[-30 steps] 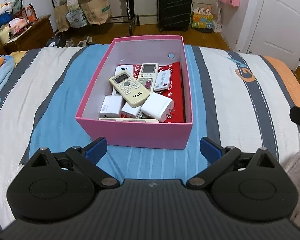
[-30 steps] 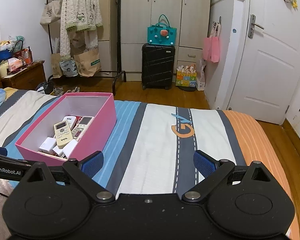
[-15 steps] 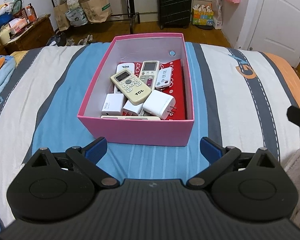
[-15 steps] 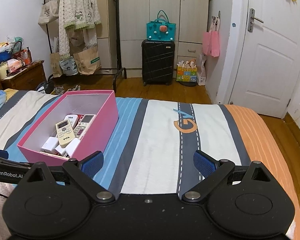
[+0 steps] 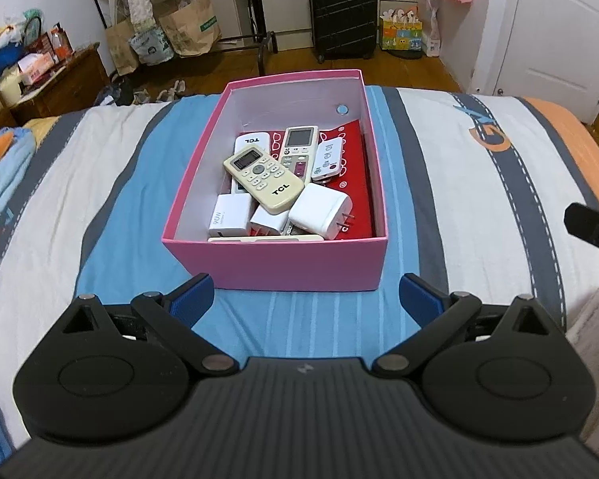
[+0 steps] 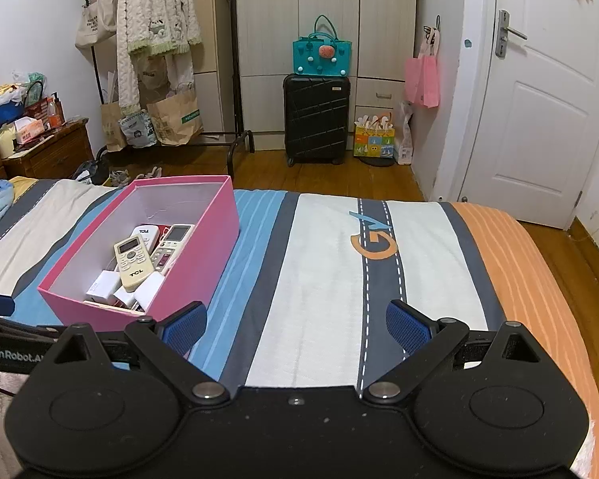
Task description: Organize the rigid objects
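Both my grippers hang over the bed, jaws spread wide and holding nothing. My left gripper faces the near wall of the pink box, which sits on the blue stripe toward the foot edge of the bed. My right gripper hovers off to the box's right over the white and grey stripes, the box in its left field.

Inside the box, it's a heap. The cream TCL remote lies on top, tilted across the pile. Beneath and beyond it are a second white TCL remote, a grey-faced remote and a small white remote. Against the near wall sit three white chargers: the 90W block, a smaller one under the cream remote's end, and the pronged charger leaning on a red pouch. Something flat lies along the near wall too; I can't quite tell what it is.

Everything I can see is already in the box, so my read is the job now is tidying, or it's nearly done. If I go in, I'd take the cream remote first, since it's loose on top: come down over the near wall, straddle its narrow sides, close gently, lift straight up so the chargers beneath don't shift.
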Motion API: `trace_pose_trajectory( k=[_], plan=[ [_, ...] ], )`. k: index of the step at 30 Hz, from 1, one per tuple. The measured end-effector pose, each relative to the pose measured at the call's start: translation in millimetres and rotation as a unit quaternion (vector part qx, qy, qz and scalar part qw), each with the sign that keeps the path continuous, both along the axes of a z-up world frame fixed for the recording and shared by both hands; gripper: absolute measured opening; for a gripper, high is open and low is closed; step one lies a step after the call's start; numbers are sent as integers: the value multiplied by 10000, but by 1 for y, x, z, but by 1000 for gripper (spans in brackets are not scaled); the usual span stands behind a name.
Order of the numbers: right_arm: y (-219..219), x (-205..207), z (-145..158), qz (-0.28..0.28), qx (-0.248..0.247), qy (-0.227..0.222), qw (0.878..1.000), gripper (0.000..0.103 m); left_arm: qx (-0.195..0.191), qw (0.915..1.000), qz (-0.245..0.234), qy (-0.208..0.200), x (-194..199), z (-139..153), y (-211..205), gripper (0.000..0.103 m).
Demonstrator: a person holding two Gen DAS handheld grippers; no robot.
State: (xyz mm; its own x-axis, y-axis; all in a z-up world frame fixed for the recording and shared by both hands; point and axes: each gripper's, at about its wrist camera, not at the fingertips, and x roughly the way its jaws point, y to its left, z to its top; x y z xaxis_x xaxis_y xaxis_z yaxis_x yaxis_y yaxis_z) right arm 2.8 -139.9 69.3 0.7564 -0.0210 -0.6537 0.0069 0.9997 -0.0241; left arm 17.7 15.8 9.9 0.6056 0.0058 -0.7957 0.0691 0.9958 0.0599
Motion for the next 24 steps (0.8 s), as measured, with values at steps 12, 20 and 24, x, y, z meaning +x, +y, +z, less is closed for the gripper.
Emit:
trace_pose_trajectory(
  k=[12,20,24],
  plan=[
    [-1,0,-3,29,350,117,9993,98,2,10000,-12,76,0,1,-1,101],
    [2,-1,-3,14,267,105,9996,98,61,9999,-70,67,-1,1,-4,101],
    [3,-2,-2,-15,262,120,9996,98,14,10000,-57,-15,-2,3,-3,101]
  ],
)
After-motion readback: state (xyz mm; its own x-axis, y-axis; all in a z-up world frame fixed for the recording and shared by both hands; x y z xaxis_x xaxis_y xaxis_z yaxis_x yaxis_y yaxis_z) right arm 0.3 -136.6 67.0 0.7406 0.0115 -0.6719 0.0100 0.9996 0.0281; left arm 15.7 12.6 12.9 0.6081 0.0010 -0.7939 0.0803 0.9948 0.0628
